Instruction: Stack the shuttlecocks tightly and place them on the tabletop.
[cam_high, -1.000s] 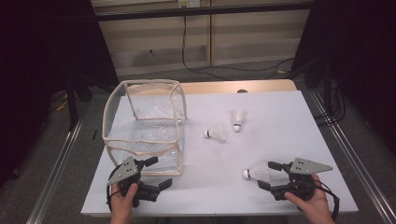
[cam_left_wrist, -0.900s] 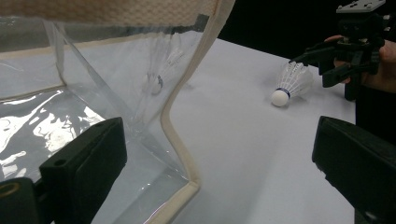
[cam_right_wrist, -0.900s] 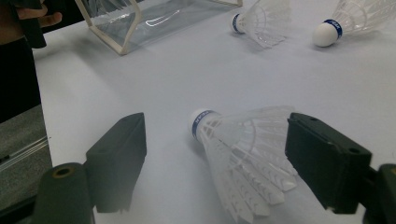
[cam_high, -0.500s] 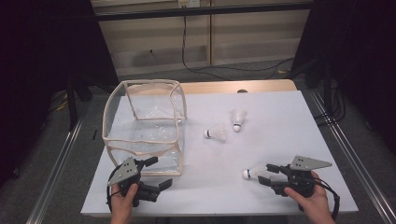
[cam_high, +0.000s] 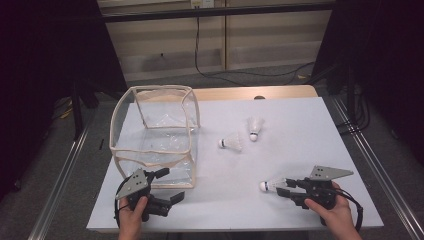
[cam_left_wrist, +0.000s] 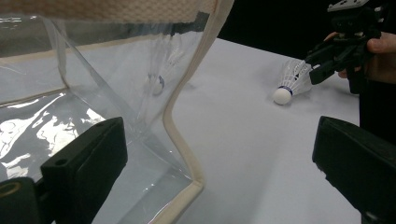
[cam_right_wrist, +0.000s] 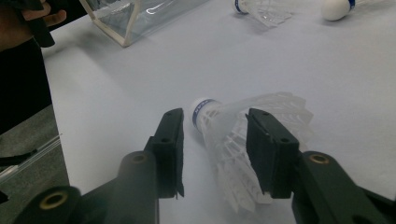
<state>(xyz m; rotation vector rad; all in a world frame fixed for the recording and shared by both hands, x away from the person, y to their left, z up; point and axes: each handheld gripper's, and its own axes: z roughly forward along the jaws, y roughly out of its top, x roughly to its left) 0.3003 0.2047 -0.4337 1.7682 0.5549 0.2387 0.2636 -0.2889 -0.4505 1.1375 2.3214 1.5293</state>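
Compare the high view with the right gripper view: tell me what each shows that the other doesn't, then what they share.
High view alone: the whole table, the floor behind it, the right gripper seen from outside, and the whole clear box.

Right gripper view alone: a close look between that gripper's jaws, which stand on either side of the nearest shuttlecock, with a gap still visible at its cork.

Both: that shuttlecock, the two other shuttlecocks lying apart, part of the box, and the person's left hand.
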